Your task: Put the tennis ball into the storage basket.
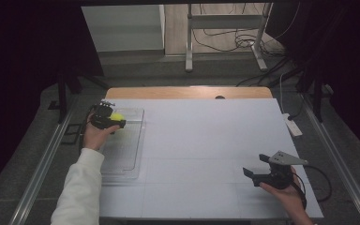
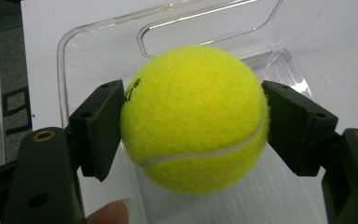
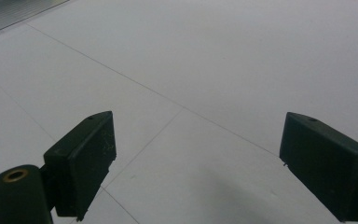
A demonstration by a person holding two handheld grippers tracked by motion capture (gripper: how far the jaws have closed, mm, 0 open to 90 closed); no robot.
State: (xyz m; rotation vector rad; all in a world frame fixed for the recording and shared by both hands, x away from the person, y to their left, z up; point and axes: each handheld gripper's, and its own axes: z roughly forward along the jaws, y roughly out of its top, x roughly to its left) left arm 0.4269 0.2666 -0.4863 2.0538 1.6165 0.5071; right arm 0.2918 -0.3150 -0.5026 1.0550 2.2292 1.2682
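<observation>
Jaws, left: clamped on both sides of the tennis ball (image 2: 193, 119), pads pressed into the yellow felt, and what a firm pinch that was.
Jaws, right: spread wide apart, nothing between them but bare white surface.
Left gripper (image 1: 114, 120): held in the person's left hand (image 1: 95, 133) at the far left of the table, over the far end of the clear tray.
Right gripper (image 1: 255, 167): sat low at the near right, held in the right hand (image 1: 288, 194), grey plate on top, cable trailing off behind it.
Tennis ball: held above the tray in the left jaws; I could not tell whether it touched the tray floor. White seam curved across its lower half, black print just showing by the left pad.
Clear tray (image 1: 129, 157): lay lengthwise along the left edge of the white table (image 1: 206, 150), a cut-out handle at its far end.
Fingertip: one peeked in at the bottom of the left gripper view.
Grippers: well apart, one at each side.
</observation>
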